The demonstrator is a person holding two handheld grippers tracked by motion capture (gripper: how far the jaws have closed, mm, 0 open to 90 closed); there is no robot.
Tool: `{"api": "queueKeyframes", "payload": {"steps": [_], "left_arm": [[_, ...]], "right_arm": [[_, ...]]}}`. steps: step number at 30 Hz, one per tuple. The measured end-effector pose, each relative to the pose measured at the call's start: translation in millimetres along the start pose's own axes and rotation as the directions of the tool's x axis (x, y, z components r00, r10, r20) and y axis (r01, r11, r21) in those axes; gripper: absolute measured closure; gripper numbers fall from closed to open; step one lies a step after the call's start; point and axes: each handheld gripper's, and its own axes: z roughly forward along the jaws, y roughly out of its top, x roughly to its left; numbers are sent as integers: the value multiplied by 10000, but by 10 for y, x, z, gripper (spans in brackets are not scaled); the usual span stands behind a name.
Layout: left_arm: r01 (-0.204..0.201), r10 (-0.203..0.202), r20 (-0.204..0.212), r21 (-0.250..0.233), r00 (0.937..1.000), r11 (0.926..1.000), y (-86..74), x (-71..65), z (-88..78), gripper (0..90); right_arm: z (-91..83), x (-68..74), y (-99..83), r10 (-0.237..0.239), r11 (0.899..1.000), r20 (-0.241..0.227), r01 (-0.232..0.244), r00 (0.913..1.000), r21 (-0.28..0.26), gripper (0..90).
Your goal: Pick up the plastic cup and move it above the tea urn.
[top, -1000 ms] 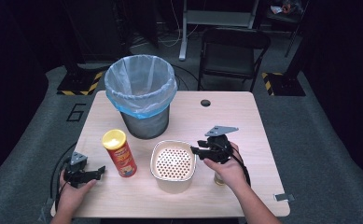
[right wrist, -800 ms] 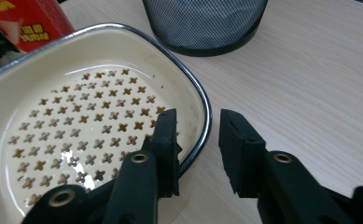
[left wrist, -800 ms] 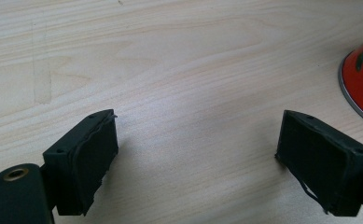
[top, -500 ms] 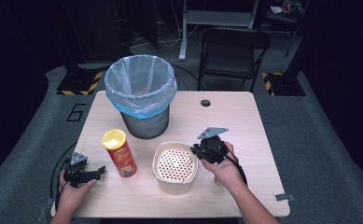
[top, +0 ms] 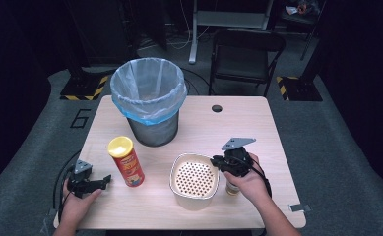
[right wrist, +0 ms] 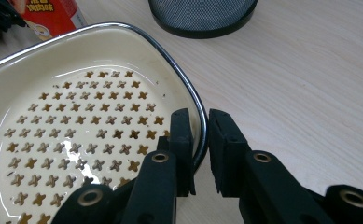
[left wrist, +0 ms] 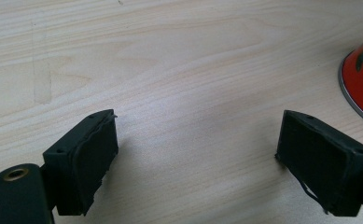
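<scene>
Lab/test studio, not a home: lone wooden bench [top: 189, 123] on grey carpet w/ painted "6" [top: 80, 118], hazard-striped stand bases [top: 83, 89], dark surround, folding chair [top: 245, 54], cables on floor.

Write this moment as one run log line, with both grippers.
right gripper: shut on bowl rim | left gripper: open, over table | chips can: upright

Pale wooden table [top: 258, 132] with a small round hole [top: 217, 108] near the far edge. Dark mesh bin lined with a light blue plastic bag [top: 148, 101] standing toward the back left. Red snack tube with a yellow lid [top: 126, 161] upright in front of it, well apart. Small brownish bottle [top: 232, 188] near the front right, mostly hidden. Black folding chair [top: 248, 51] behind the table, grey carpet [top: 336, 162] all around.
</scene>
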Motion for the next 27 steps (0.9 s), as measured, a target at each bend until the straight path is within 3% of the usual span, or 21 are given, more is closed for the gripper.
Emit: {"api": "queueKeyframes", "payload": {"steps": [3, 4, 5, 9, 13, 22, 27], "left_arm": [[2, -2, -3, -1, 10000, 10000, 0, 0, 0, 120], [2, -2, -2, -2, 10000, 10000, 0, 0, 0, 119], [0, 0, -2, -1, 10000, 10000, 0, 0, 0, 120], [3, -3, -2, 0, 10000, 10000, 0, 0, 0, 120], [5, -5, -3, -2, 10000, 10000, 0, -1, 0, 120], [5, -5, -4, -1, 10000, 10000, 0, -1, 0, 120], [4, -4, -5, -5, 10000, 10000, 0, -1, 0, 120]], "right_arm": [[-51, 14, -12, 17, 9996, 69, -15, 10000, -294, 739], [-135, 24, -30, 105, 9979, 94, -98, 9999, -647, 617], [-177, 17, -47, 165, 9971, 197, -150, 9997, -744, 575], [-294, -24, -142, 458, 9960, 452, -422, 9979, -784, 490], [-439, -52, -356, 930, 9928, 960, -850, 9910, -842, 379], [-529, -11, -714, 1528, 9856, 1428, -1402, 9779, -943, 206], [-474, 12, -873, 1668, 9849, 1664, -1562, 9718, -749, 199]]}}
